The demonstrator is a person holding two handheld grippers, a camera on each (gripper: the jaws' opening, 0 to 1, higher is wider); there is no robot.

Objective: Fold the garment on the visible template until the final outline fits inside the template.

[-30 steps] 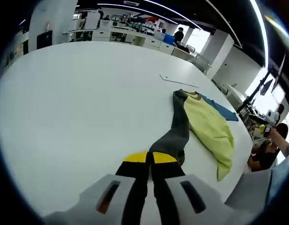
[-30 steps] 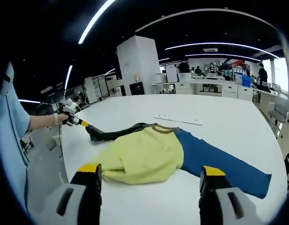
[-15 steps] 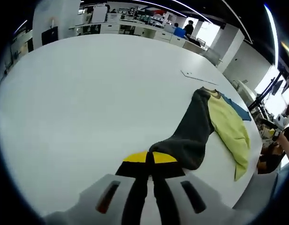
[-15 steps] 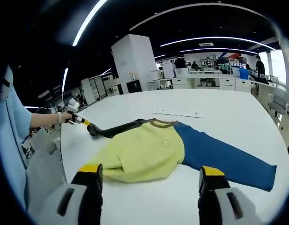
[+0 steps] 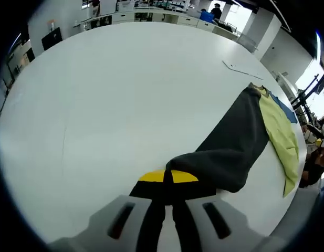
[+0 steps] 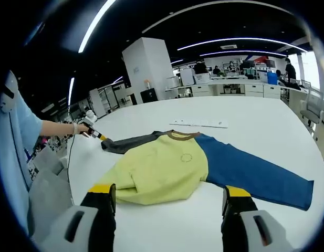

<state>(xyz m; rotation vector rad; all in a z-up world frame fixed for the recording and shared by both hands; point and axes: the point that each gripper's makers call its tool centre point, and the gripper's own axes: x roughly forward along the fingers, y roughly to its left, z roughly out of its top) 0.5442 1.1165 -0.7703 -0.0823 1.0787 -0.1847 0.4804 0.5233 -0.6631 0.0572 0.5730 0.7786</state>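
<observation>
Long-sleeved shirt [image 6: 167, 170] lies flat on the white tabletop [image 6: 256, 131], lime-yellow body in the middle, brown collar on the far edge. Left gripper [image 5: 168, 177] is clamped on the cuff of the grey sleeve [image 5: 232, 144]; in the left gripper view that sleeve runs straight away from the jaws toward the collar and yellow body, drawn out along its own long axis. In the right gripper view the left gripper [image 6: 93, 132] sits at the far end of the grey sleeve [image 6: 131, 143], out to the side of the body. Right gripper [image 6: 168, 194] hangs with jaws wide apart and nothing between them, just short of the yellow hem. Blue sleeve [image 6: 256, 173] stretches off from the body on the opposite side, nearer the right gripper. A thin pale strip [image 6: 198, 124] lies beyond the collar; whether it is the template cannot be told. Likely next: carry the grey sleeve across the body.
</observation>
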